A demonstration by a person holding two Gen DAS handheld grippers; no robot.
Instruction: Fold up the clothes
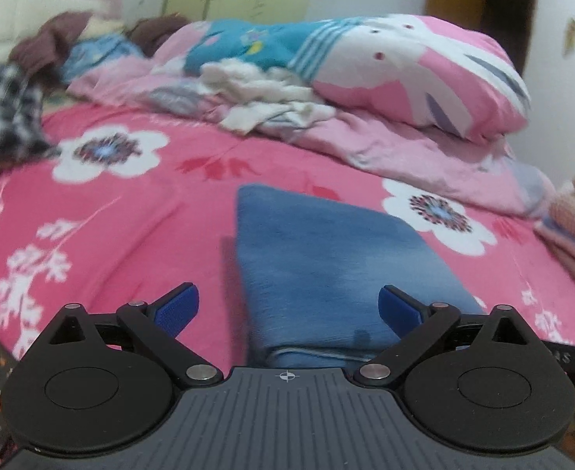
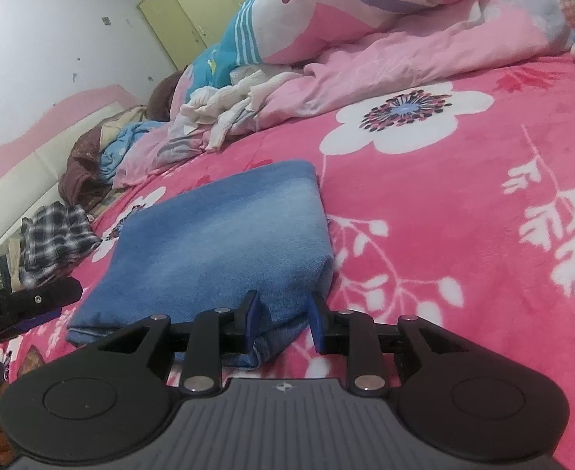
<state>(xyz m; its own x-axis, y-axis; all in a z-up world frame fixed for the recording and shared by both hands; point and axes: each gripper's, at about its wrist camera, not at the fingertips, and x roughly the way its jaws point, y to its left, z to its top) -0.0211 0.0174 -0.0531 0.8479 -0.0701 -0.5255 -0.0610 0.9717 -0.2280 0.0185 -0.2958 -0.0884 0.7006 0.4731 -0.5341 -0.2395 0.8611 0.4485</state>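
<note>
A faded blue folded garment (image 1: 326,258) lies on a hot-pink bedspread (image 1: 130,211) printed with white flowers.

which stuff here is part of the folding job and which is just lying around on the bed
In the job:
blue folded cloth
left tool, open over the cloth
right tool, open at the cloth's near corner

Lying about:
pink quilt
white crumpled garment
plaid garment
brown garment
pink floral bedspread

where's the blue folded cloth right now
The blue folded cloth lies on the pink floral bedspread, just ahead of both grippers; the right gripper straddles its near corner.
</note>
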